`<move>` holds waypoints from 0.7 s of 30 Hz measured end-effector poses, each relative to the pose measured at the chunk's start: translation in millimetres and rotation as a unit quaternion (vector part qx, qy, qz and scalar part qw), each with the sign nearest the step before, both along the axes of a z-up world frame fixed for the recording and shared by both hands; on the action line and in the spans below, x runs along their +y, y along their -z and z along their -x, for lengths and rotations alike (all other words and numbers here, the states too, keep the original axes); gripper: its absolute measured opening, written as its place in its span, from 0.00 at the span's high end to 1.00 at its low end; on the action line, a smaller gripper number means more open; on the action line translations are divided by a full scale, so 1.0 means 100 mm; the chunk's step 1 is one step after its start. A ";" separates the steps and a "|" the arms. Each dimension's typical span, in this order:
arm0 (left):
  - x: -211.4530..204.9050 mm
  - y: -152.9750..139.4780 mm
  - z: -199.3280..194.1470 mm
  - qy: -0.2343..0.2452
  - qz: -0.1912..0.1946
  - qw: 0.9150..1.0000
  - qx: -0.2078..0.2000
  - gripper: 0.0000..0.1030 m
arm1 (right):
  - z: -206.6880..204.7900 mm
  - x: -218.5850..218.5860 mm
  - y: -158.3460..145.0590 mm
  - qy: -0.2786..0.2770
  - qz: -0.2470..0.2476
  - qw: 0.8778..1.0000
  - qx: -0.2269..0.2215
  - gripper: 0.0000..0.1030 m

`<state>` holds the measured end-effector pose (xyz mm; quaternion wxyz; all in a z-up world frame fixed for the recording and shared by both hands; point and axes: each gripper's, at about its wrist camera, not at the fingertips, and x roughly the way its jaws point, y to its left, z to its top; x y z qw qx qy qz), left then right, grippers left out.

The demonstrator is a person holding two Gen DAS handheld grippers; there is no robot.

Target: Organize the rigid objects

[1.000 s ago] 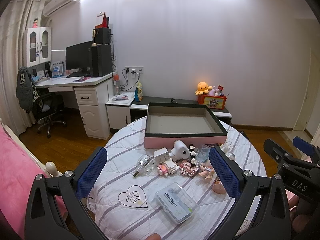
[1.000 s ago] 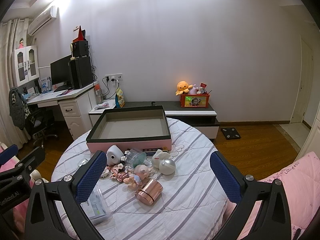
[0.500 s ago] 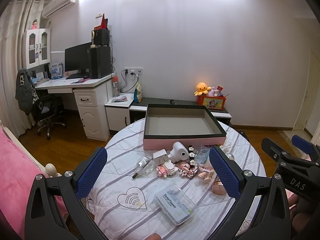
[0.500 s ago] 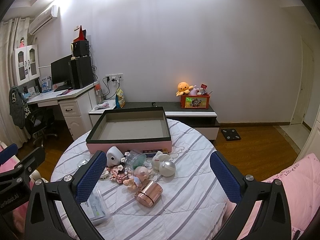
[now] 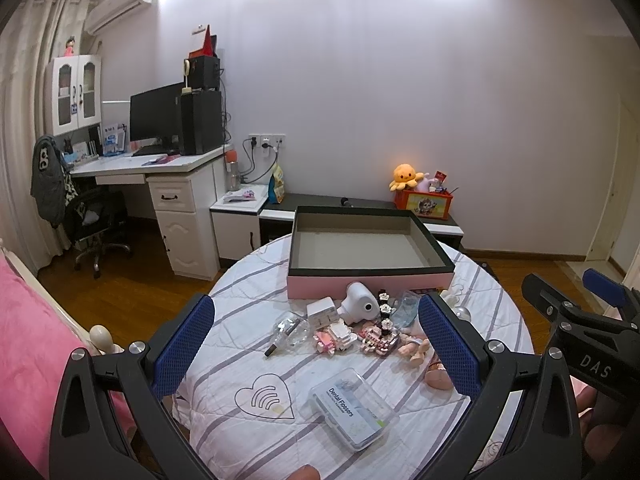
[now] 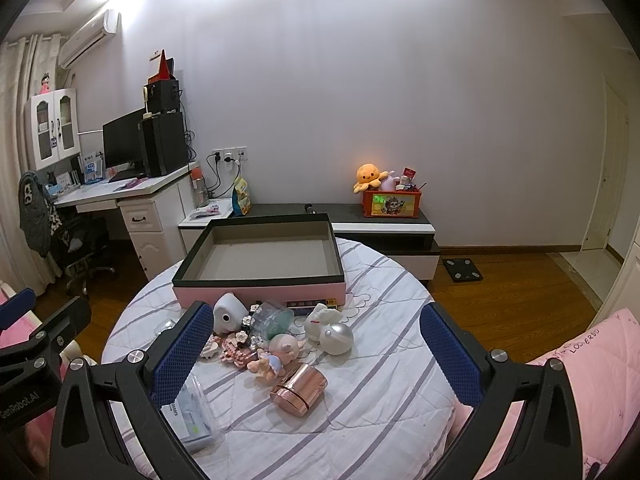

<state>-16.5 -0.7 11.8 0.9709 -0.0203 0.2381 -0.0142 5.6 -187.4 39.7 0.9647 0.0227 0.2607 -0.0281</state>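
You hold both tools level above the near edge of the round surface (image 5: 248,280), facing the far wall. Your left tool (image 5: 316,344) is spread wide with nothing between its blue pads (image 5: 182,344); your right tool (image 6: 316,354) is spread just as wide and equally empty. The small things lie in a loose heap just in front of the pink box (image 5: 370,276), which sits open at the far side: a white dryer (image 5: 360,306), a bulb (image 5: 290,328), a flosser case (image 5: 354,408) nearest you, a rose-gold jar (image 6: 300,388) on its side, a silver ball (image 6: 336,338). Your right tool's left pad covers part of the flosser case. The pink brick pieces and doll in the middle overlap too closely to separate. Only a fingertip of yours (image 5: 304,472) shows at the bottom edge.
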 end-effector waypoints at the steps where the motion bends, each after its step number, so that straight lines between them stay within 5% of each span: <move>1: 0.00 0.01 -0.02 0.000 -0.001 1.000 0.002 0.00 | -0.01 -0.01 0.01 0.000 0.000 1.000 0.002 0.00; 9: 0.06 0.32 -0.12 0.001 0.000 0.999 0.036 0.00 | -0.13 -0.08 0.25 0.009 0.004 0.999 0.034 0.00; 21: -0.12 1.14 -0.25 0.026 -0.006 0.992 0.124 0.00 | -0.40 -0.17 1.02 -0.006 -0.001 0.990 0.138 0.00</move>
